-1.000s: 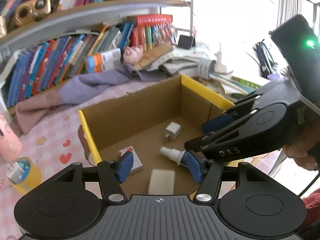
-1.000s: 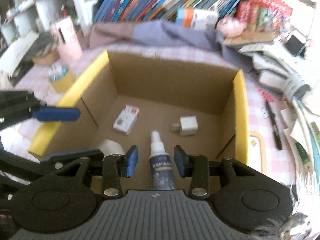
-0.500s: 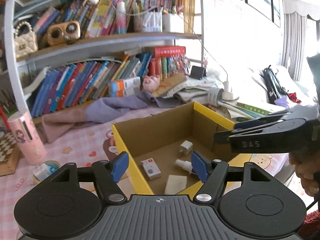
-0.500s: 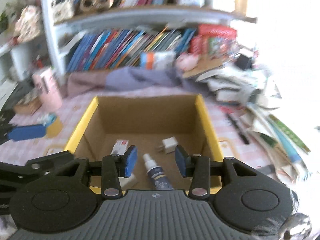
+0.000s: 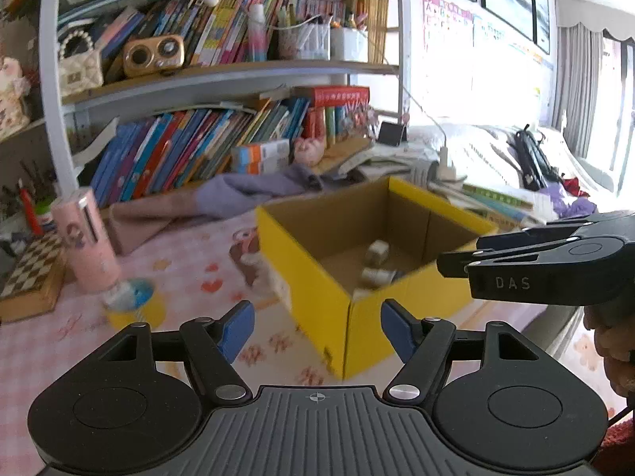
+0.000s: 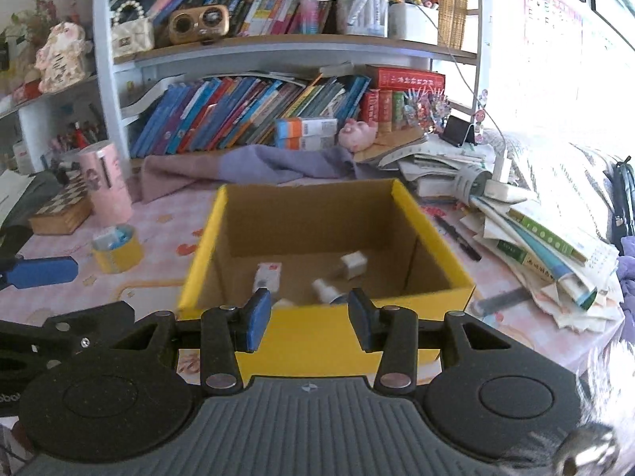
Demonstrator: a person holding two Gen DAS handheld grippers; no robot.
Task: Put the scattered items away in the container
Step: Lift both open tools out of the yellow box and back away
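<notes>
A yellow cardboard box stands open on the pink tablecloth; it also shows in the left wrist view. Inside lie a white charger cube, a small red-and-white box and a spray bottle, partly hidden by the front wall. My right gripper is open and empty, in front of the box. My left gripper is open and empty, left of and in front of the box. The right gripper shows side-on in the left wrist view.
A yellow tape roll and a pink cylinder stand left of the box. A chessboard box lies further left. A purple cloth lies behind the box. Stacked books and papers and a black pen lie to the right.
Both grippers have pulled up and back out of the box. The spray bottle, between the right gripper's fingers a second ago, now lies on the box floor.
</notes>
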